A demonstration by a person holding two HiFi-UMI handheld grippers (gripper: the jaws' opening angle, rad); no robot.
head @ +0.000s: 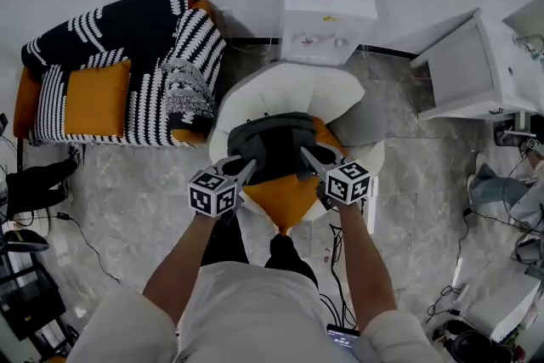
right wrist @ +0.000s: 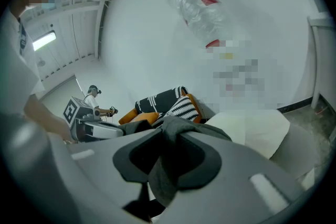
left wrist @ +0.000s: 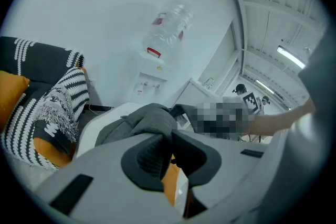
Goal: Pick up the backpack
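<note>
Backpack (head: pixel 274 142), grey top and orange bottom, hangs between the two grippers over the front of the white chair (head: pixel 289 89). Contents not visible. Can't tell if it's clear of the seat. Left gripper (head: pixel 242 171) fingers (left wrist: pixel 149 157) clenched on grey fabric at its left. Right gripper (head: pixel 313 159) fingers (right wrist: pixel 194 160) clenched on a grey strap at its right. Both forearms reach forward, side by side, grippers tilted down.
</note>
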